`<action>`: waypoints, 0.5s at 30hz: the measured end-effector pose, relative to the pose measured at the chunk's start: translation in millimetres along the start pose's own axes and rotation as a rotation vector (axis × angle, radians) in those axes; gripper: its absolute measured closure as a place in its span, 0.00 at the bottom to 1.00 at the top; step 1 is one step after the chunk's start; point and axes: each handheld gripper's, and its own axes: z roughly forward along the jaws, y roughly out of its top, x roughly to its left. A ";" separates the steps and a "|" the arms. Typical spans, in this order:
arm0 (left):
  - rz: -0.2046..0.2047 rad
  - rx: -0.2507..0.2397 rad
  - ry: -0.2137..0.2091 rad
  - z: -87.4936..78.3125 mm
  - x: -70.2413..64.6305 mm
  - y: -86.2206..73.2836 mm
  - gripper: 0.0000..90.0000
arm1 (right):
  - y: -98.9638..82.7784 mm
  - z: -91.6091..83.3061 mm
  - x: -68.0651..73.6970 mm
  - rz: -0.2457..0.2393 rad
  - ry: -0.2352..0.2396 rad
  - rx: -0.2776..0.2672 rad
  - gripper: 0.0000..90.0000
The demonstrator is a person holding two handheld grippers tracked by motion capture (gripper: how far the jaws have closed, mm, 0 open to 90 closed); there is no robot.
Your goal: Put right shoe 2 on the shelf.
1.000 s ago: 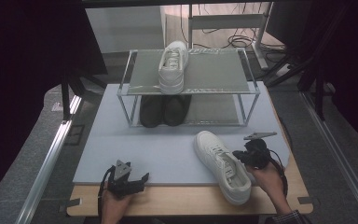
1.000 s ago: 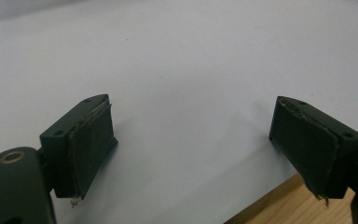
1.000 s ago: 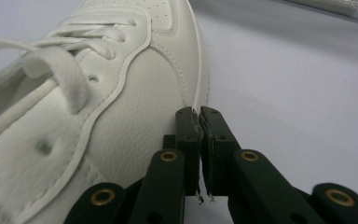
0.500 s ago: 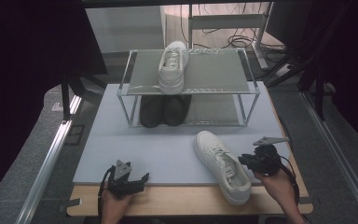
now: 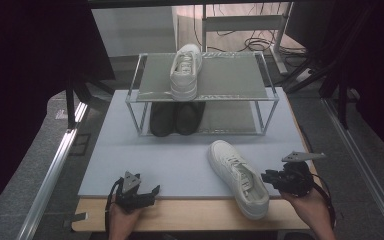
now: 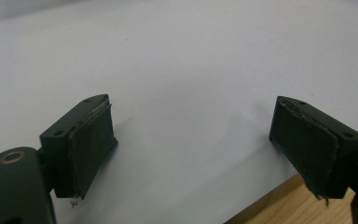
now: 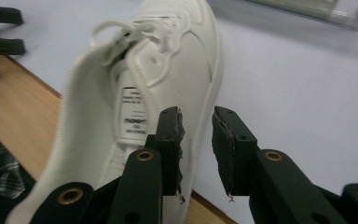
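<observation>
From the high view, the white lace-up leather sneaker (image 5: 239, 178) lies on the pale blue table mat (image 5: 180, 160), heel over the wooden table edge (image 5: 190, 214); the right gripper (image 5: 270, 177) sits just beside its heel; the left gripper (image 5: 147, 192) rests at the mat's near edge. In the left gripper view its jaws gape wide over bare mat. In the right gripper view, the jaws have just been opening, slightly parted and gripping nothing, with the sneaker's side close beside them.

A white sneaker (image 5: 238, 178) lies at lower centre on a pale lavender-grey mat (image 5: 155, 155) – its twin, another white sneaker (image 5: 185, 71), sits at upper centre on a silver-framed rack (image 5: 230, 75). Black shoes (image 5: 176, 118) fill the shelf beneath. Both grippers are black – the left gripper (image 5: 147, 192) and right gripper (image 5: 267, 176). The table edge (image 5: 180, 215) is light wood.
</observation>
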 end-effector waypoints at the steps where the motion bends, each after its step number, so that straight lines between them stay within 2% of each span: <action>1: 0.000 0.000 0.000 0.0 0.0 0.0 0.15 | 0.7 -0.9 2.0 -0.002 0.005 -0.002 0.79; 8: 0.000 0.000 0.000 0.0 0.0 0.0 0.15 | 5.3 2.1 13.1 -0.032 0.047 0.004 0.76; 15: 0.000 0.000 0.000 0.0 0.1 0.0 0.15 | 8.7 15.6 13.5 -0.040 0.037 0.024 0.72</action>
